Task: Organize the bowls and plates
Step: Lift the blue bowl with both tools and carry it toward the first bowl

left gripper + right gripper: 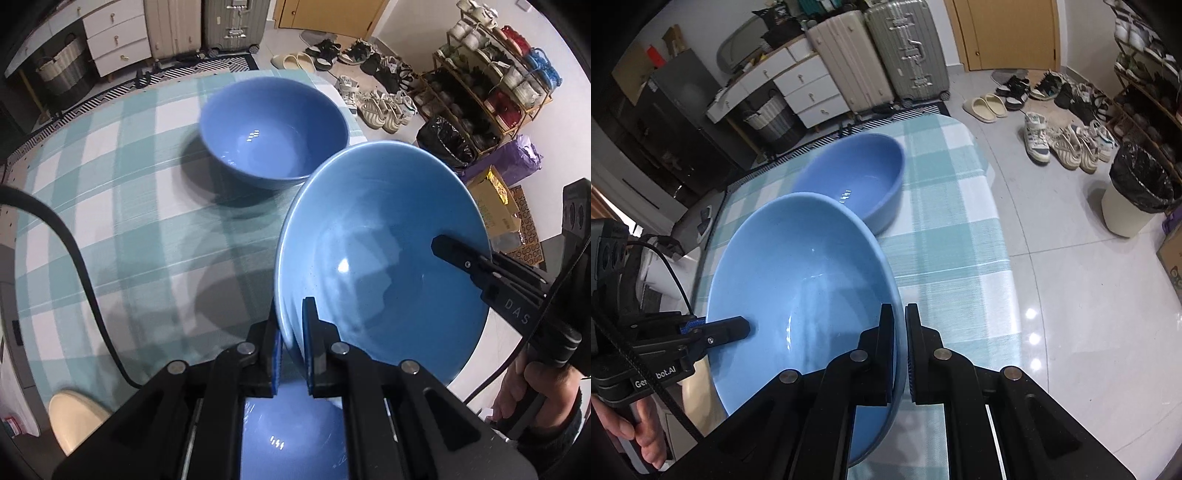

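Your left gripper (pixel 293 343) is closed down on the near rim of the light blue bowl (pixel 380 258), one finger inside the wall and one outside, with only the rim's thickness between them. Your right gripper (pixel 899 350) pinches the opposite side of that same rim in the same way, its fingers nearly together around the bowl's edge. Held between the two, the light blue bowl hangs tilted above the checked tablecloth (pixel 122 206), its open side turned toward the left camera, and it does not appear to touch the cloth. Beyond the light blue bowl, farther along the tablecloth, the darker blue bowl (pixel 275 133) sits upright and apart from it. Directly below the light blue bowl, between the left gripper's arms, another blue surface (pixel 291 435) shows a light reflection; you cannot tell from here what dish it is.
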Tool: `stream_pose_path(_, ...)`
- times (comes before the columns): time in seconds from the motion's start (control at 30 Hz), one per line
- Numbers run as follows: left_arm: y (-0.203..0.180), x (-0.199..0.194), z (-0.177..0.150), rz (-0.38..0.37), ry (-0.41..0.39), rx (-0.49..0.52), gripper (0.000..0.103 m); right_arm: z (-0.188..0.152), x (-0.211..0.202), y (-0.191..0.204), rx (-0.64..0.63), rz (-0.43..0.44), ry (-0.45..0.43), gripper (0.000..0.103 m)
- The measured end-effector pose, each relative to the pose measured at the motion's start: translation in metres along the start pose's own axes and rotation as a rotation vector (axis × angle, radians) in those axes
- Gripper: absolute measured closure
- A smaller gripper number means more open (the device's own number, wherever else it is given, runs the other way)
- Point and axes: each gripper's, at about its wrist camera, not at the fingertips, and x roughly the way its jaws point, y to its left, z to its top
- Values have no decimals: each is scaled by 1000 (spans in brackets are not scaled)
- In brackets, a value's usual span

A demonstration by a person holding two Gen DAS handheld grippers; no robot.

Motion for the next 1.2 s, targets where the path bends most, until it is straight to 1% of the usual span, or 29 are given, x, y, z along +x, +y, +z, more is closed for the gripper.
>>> stream_pose_path(0.2,17,-33,-30,2,-33,-33,96,-20,-26,32,-17,44,-18,97)
stream_pose_path(0.3,23,-45,-47,21,-44,-45,96,-33,-37,47,-8,78,-23,97)
stream_pose_path(0.4,28,-54,-66,40,-49,-58,96,-47,-46,61,-5,93,-28,97)
stream_pose_path(0.5,36,-60,-84,28,-55,-84,96,-61,-51,74,-28,84,-21,97)
stream_pose_path(0.63,46,-56,-107,16,-40,-115,96,-84,-52,84,-41,67,-4,97)
stream_pose_path(0.83,49,-37,-132,10,-1,-120,96,-111,-41,85,-38,53,23,97)
stream_pose_path(0.9,51,-33,-136,9,5,-128,96,-117,-34,83,-35,53,35,97)
stream_pose_path(1.0,53,-27,-142,9,13,-133,96,-126,-21,83,-48,31,55,97)
stream_pose_path(1.13,53,-15,-147,34,25,-114,96,-134,-11,81,-51,22,64,97)
stream_pose_path(1.2,56,-10,-148,25,31,-127,96,-136,-6,81,-62,9,68,97)
